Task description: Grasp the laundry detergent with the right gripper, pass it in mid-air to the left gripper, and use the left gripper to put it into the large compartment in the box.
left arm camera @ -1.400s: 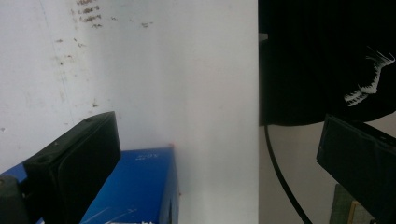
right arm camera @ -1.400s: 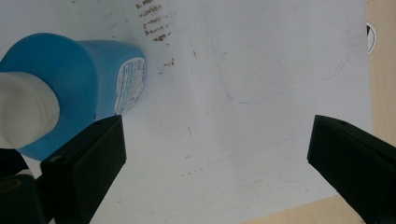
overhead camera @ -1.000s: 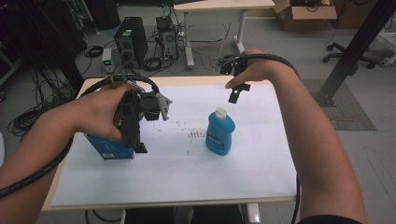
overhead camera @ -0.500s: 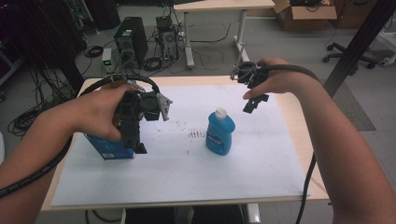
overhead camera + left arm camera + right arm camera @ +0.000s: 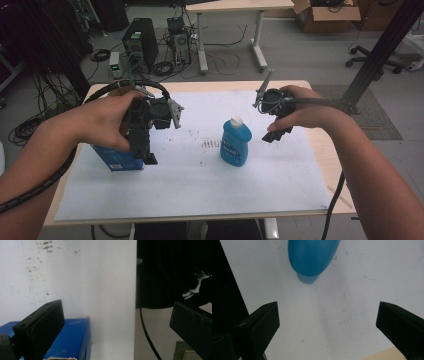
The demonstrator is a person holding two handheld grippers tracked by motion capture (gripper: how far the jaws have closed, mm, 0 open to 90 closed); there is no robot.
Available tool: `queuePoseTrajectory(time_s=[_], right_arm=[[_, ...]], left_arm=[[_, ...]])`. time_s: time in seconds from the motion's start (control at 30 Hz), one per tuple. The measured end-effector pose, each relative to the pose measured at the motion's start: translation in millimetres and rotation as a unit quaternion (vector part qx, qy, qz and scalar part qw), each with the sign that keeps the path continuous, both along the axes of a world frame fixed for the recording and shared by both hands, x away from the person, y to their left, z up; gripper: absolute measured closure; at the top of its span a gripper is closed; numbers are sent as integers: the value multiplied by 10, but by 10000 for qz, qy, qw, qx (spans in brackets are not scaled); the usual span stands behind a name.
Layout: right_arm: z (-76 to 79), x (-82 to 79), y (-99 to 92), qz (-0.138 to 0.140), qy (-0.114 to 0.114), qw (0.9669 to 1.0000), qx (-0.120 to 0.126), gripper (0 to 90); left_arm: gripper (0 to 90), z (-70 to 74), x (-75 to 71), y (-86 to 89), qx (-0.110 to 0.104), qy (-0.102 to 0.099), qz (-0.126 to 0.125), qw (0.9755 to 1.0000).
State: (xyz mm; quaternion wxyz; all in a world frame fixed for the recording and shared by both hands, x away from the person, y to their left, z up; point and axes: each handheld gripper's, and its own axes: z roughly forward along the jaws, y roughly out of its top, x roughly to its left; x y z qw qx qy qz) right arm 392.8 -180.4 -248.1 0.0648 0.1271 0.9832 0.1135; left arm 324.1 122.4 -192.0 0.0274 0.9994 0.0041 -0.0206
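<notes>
Hovering with fingers spread, the left gripper (image 5: 145,135) hangs over the blue box (image 5: 117,157) at the table's (image 5: 200,200) near-left. Farther off, the right gripper (image 5: 277,127), also spread, waits beside the upright blue bottle (image 5: 235,142); likely slippery, best gripped mid-body.

In the high view, the left claw (image 5: 145,150) and the hand holding it cover most of the blue box (image 5: 117,159); its print is too small to read. The label on the blue bottle (image 5: 235,144) is likewise too blurred to read. In the right gripper view the bottle (image 5: 312,257) is cut off by the top edge, hiding its cap. In the left gripper view the box (image 5: 72,340) runs off the bottom edge, partly behind one jaw.
</notes>
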Motion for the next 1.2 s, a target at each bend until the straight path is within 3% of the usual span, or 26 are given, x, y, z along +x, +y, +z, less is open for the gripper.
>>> queuePoseTrajectory(time_s=[0.2,0.33,0.63,0.83,1.2], right_arm=[[-157,-108,-61,-53,4,9999,152,49],[-244,-192,-124,-98,-42,9983,567,45],[-545,-273,-224,-281,60,9950,956,45],[-695,-298,-243,-386,63,9920,1197,45],[-918,-276,-217,-533,30,9837,1716,46]], left_arm=[[2,-1,-13,2,-108,-21,-86,9999],[2,-18,-25,1,-119,-8,-134,9998],[2,-30,-45,-36,-148,4,-204,9997],[2,-32,-54,-46,-81,-52,-226,9997],[2,-46,-58,-56,-74,-38,-257,9996]])
